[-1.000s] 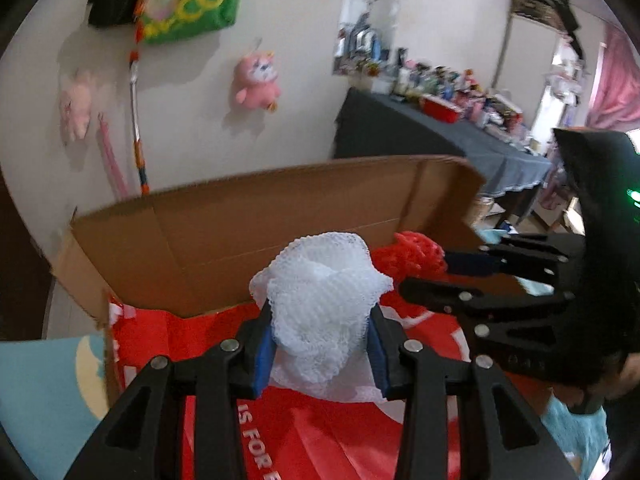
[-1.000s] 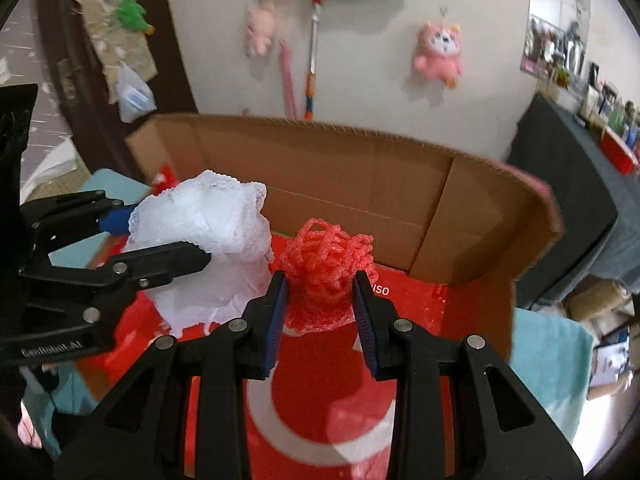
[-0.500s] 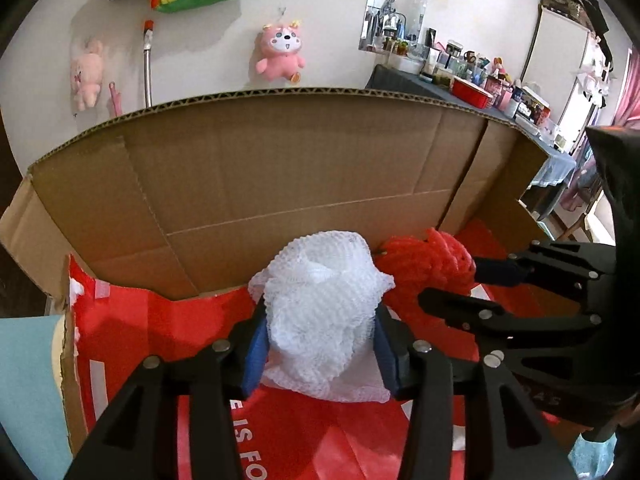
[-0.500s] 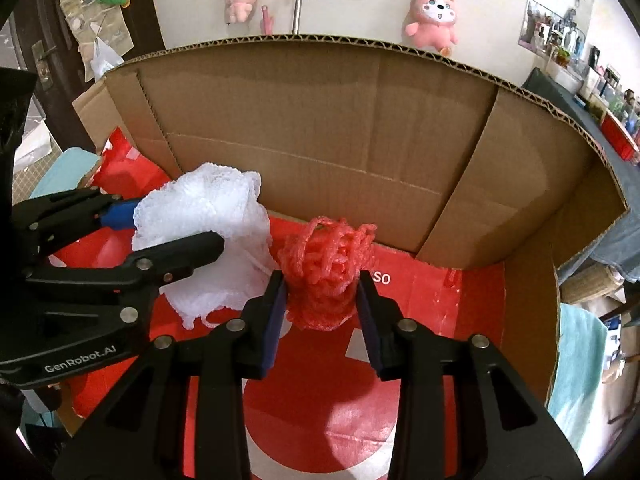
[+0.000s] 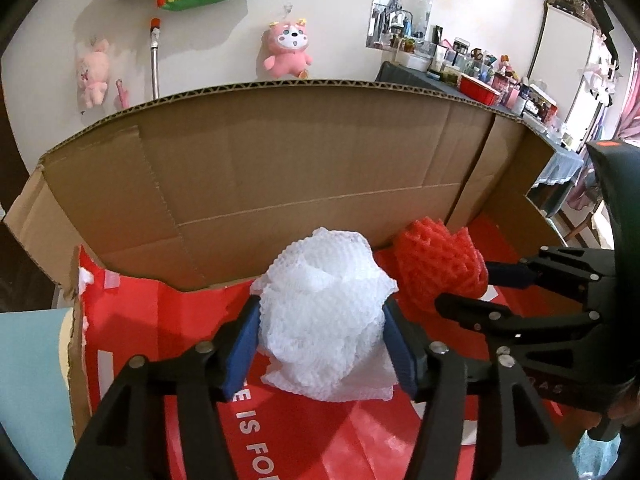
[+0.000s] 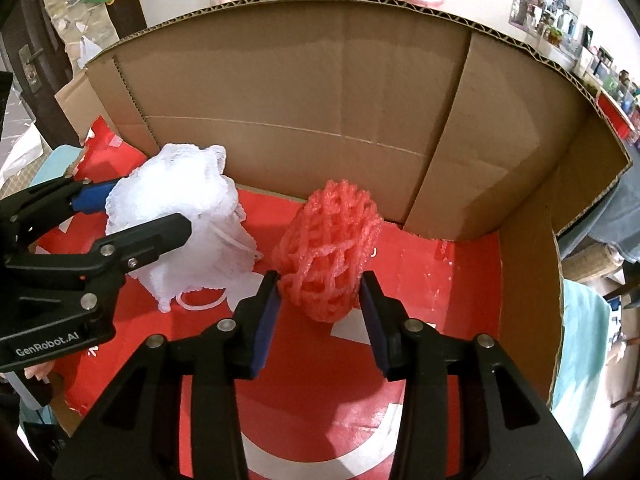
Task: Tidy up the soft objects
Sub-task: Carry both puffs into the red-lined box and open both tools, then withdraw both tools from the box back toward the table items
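Best to finish spreading both opening jaws, left gripper [image 5: 320,330] freeing white foam net [image 5: 324,316], right gripper [image 6: 318,300] loosed from red foam net [image 6: 330,256], both resting inside cardboard box [image 6: 280,92], then lift straight up.

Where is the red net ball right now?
The red net ball sits on the red bottom of the cardboard box, between the opening jaws of the right gripper, right of the white net ball.

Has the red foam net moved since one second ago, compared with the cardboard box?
Yes. The red foam net has come down: earlier it was level with the cardboard box back wall's rim, now it sits on the red floor below it.
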Tool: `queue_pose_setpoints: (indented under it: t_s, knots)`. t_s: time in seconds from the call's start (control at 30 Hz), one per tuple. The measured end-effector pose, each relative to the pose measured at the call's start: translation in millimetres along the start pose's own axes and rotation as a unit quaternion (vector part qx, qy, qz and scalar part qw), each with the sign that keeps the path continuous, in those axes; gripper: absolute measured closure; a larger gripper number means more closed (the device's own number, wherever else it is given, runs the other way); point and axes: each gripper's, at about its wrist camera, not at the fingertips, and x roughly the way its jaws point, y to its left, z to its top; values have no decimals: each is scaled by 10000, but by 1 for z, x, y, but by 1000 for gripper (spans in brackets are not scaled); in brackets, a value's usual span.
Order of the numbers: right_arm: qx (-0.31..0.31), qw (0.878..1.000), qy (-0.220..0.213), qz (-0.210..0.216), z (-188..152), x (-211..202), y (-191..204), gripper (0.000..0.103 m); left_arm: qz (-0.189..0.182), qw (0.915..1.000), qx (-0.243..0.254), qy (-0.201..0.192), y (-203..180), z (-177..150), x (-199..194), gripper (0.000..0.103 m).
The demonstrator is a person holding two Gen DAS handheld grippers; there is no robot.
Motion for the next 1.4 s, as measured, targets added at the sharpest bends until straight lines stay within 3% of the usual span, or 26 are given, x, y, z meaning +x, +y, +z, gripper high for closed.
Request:
queue_pose_setpoints:
  t_s: [0.13, 0.4, 0.47, 0.7, 0.87, 1.13, 1.4]
  knots:
    - [4, 10000, -13, -61, 5, 0, -2, 51, 76, 10000, -26, -20, 1, 0, -4, 33]
    - [79, 9999, -103, -69, 3, -16, -4, 48, 152, 9994, -141, -286, 4, 0, -33, 15]
    - [94, 9998, -167, -95, 2, -24, -3, 38, 231, 9988, -146, -403, 3, 0, -47, 11]
    - [182, 9983, -528, -164, -6, -73, 4, 33, 429, 9954, -198, -834, -3, -7, -109, 0]
    - [175, 9953, -928, -234, -21, -126, 15, 23, 440, 9911, -131, -1250, -14, -20, -162, 0]
    - [147, 9861, -1631, -300, -61, -213, 29, 21, 397, 9800, -168, -1943, -35, -54, -241, 0]
    - [65, 9677, -2487, -415, -134, -289, 51, 13, 179, 9711, -187, -2374, -58, -104, -302, 0]
